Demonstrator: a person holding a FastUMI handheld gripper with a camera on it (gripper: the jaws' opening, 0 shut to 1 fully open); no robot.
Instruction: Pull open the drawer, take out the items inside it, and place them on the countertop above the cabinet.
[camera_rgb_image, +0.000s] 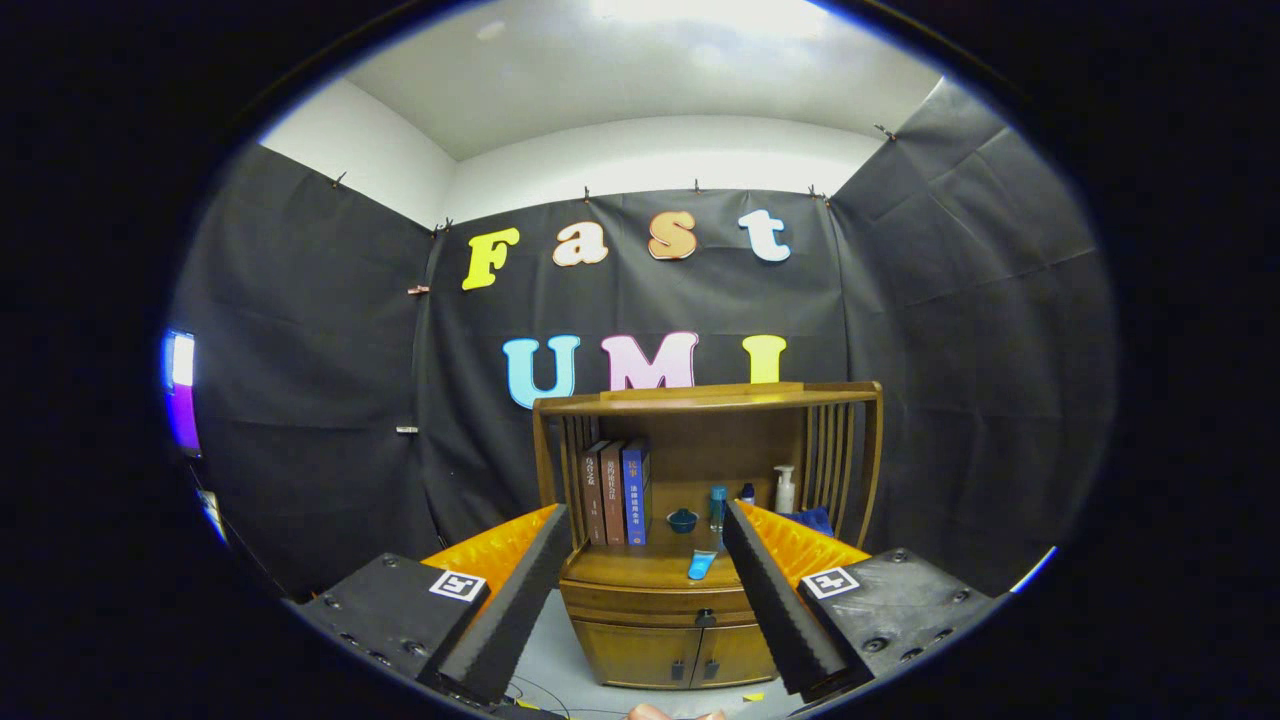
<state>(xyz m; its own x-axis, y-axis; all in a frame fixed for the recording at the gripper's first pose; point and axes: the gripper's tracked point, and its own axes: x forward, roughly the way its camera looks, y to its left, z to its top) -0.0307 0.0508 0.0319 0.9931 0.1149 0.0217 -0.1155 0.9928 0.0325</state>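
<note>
A small wooden cabinet stands against the booth's black wall, well beyond my fingers. Its drawer sits shut under the countertop, with a dark knob in the middle. A blue tube lies on the countertop. My gripper is open, its two black fingers spread wide with the cabinet framed between them and nothing held. What is inside the drawer is hidden.
On the countertop under a wooden shelf frame stand three books, a small blue bowl, a blue bottle, a white pump bottle and a blue cloth. Two lower doors are shut. Cables lie on the pale floor.
</note>
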